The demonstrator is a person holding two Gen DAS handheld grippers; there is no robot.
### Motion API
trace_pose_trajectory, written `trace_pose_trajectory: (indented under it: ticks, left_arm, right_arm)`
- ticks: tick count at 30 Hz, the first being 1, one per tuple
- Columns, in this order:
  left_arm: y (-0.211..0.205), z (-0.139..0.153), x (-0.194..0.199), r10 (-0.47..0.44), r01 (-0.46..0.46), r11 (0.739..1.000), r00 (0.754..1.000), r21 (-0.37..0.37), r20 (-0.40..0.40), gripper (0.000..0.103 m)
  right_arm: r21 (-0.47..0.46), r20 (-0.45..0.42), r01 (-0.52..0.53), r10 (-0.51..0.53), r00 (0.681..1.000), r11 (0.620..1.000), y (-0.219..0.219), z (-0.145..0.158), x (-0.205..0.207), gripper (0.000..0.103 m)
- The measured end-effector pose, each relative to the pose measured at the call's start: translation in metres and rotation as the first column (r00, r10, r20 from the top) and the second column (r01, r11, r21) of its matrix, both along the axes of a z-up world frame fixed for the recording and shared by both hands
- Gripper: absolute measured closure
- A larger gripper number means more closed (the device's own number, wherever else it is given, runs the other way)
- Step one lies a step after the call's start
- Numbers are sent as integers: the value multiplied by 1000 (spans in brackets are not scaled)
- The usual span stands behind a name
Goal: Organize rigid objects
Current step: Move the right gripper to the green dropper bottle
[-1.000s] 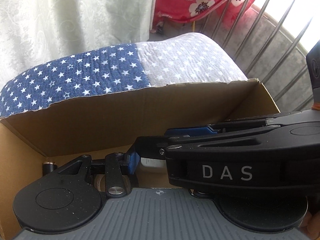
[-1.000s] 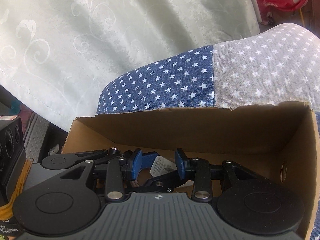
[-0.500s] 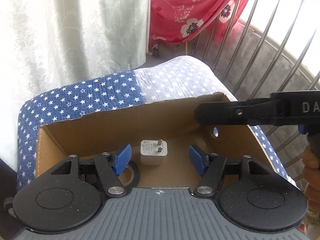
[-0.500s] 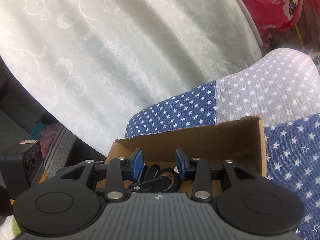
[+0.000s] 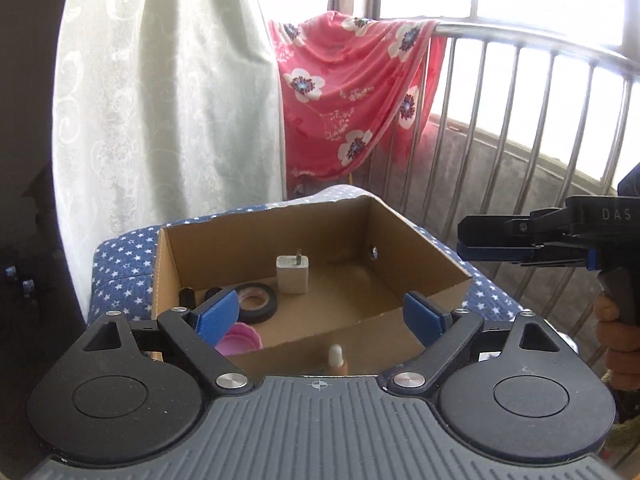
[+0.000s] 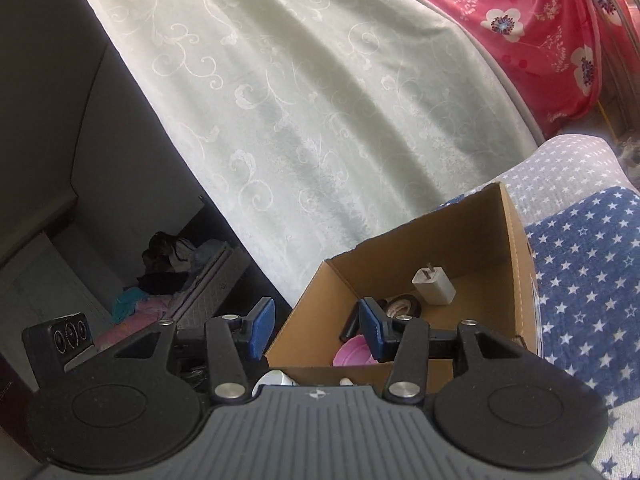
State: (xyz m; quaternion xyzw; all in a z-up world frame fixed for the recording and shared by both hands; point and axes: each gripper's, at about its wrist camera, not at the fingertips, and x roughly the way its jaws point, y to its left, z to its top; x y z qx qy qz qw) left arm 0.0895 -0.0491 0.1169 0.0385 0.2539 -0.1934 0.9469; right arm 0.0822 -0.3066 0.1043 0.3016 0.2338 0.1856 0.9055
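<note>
The cardboard box (image 5: 420,236) sits on a star-print cushion (image 5: 120,256), near its far edge by the curtain (image 5: 160,120) and the railing (image 5: 520,120). Inside the box, a white charger plug (image 5: 293,274) stands upright near the middle of the floor, a roll of black tape (image 5: 256,302) lies just beside it toward the left wall, a small black cylinder (image 5: 186,296) stands by that wall, and a pink lid (image 5: 240,340) lies at the near left corner. A small white-tipped item (image 5: 335,356) shows just outside the near wall; what it is I cannot tell.

The left gripper (image 5: 320,314) hangs above the near side of the box, its jaws wide and opening further, with nothing between them. The right gripper (image 6: 316,324) is off the box's left corner, its jaws narrow but opening, also empty.

The risks, as I judge them: the cushion is soft, so a downward push on the box wall could tip or slide the box toward the edge. The charger plug stands on a narrow base, and a passing finger could knock it over onto the tape. The two grippers are close together, and reaching for the same thing could make them collide. The white-tipped item is partly hidden, so a grasp there may miss.
</note>
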Motion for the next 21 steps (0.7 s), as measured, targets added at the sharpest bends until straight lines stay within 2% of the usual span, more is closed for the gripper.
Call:
trace_pose_trajectory:
  ticks: [2, 9, 13, 17, 21]
  left_arm:
    - [3, -20, -19, 22, -23, 999, 999, 23, 40, 11]
    - [-7, -73, -43, 28, -29, 999, 998, 13, 64, 11]
    - [-18, -88, -42, 18, -19, 1000, 996, 15, 86, 13]
    - [-25, -97, -31, 18, -22, 999, 995, 38, 99, 21]
    - [-27, -102, -15, 33, -39, 998, 993, 55, 112, 26]
  right_arm:
    - [-21, -19, -3, 3, 1000, 1000, 13, -10, -7, 53]
    - [-82, -122, -43, 33, 992, 996, 48, -30, -4, 53]
    - [-105, -159, -43, 26, 987, 994, 58, -36, 2, 53]
    - [-107, -190, -34, 13, 982, 994, 63, -46, 14, 53]
    - [-162, -190, -23, -8, 982, 987, 71, -53, 24, 53]
